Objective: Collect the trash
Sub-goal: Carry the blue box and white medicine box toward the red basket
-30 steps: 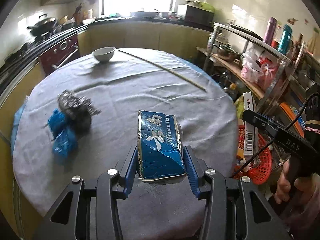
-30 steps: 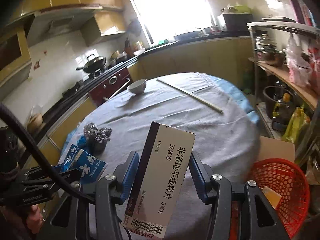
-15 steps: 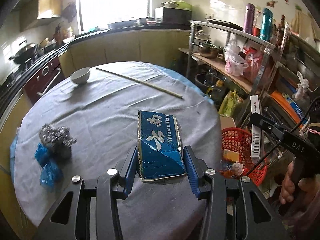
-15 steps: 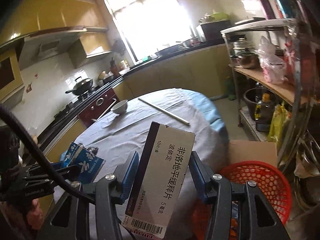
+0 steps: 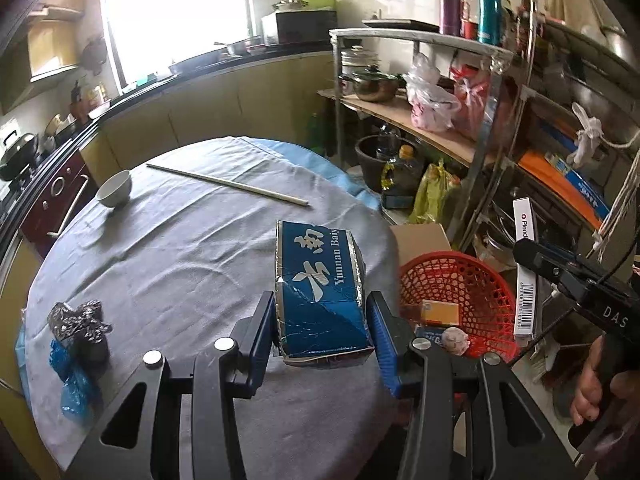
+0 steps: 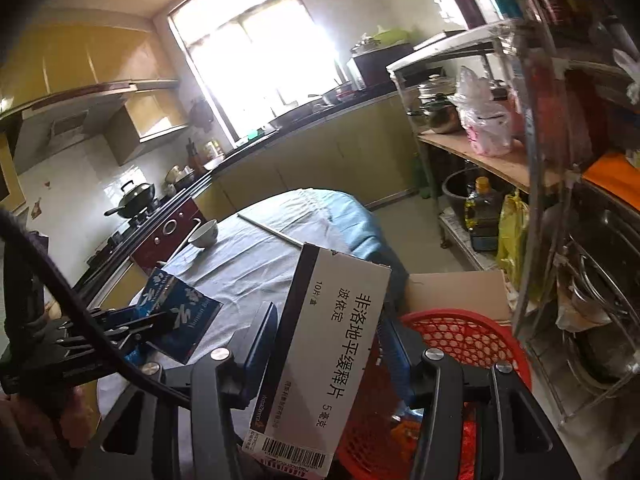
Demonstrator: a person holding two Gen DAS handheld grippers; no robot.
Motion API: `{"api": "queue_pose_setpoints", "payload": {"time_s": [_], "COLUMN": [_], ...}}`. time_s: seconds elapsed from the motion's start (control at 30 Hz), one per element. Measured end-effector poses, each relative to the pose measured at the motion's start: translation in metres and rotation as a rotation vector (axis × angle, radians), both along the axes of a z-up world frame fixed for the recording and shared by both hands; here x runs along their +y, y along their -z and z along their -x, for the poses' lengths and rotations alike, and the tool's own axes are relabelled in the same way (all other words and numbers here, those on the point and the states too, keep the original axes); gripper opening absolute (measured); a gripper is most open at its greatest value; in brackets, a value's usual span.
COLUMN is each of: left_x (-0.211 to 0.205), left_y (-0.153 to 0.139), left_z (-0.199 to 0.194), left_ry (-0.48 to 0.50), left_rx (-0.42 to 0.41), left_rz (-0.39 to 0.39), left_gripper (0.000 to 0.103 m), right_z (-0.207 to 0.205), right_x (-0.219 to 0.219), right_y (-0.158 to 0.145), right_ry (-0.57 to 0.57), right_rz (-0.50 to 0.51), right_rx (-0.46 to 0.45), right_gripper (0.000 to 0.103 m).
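My left gripper is shut on a blue foil carton and holds it above the right part of the round table. My right gripper is shut on a white medicine box, over the near rim of a red mesh basket. That basket stands on the floor just right of the table and holds a few scraps. The right gripper with its white box shows at the right edge of the left wrist view. Crumpled silver foil and blue plastic wrappers lie at the table's left edge.
A white bowl and a long stick lie at the table's far side. A cardboard box sits behind the basket. A metal shelf rack crowded with pots, bags and bottles stands to the right. Kitchen counters run along the back.
Both grippers have swung to the right with their boxes. The red basket has come into fuller view below them, and the foil and wrappers have slid to the left.
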State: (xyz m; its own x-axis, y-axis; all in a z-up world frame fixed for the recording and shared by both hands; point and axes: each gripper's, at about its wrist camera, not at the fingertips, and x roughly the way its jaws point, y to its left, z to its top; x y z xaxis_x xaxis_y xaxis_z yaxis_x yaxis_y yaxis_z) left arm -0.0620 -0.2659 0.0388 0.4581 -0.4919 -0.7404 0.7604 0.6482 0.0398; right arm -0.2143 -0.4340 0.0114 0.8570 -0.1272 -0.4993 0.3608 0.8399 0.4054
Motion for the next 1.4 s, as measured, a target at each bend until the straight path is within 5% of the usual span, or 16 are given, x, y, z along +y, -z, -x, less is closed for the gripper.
{"api": "queue_pose_setpoints", "payload": {"time_s": [1.4], "left_x": [-0.094], "left_y": [0.034], "left_z": [0.047], "left_ry": [0.149], "left_rx": [0.01], "left_rz": [-0.088], "left_gripper": [0.047], "right_z": [0.054], "right_x": [-0.047], "right_y": [0.026], "right_ry": [0.106], "right_rz": [-0.07], "right_rx": [0.047], "right_gripper": [0.055]}}
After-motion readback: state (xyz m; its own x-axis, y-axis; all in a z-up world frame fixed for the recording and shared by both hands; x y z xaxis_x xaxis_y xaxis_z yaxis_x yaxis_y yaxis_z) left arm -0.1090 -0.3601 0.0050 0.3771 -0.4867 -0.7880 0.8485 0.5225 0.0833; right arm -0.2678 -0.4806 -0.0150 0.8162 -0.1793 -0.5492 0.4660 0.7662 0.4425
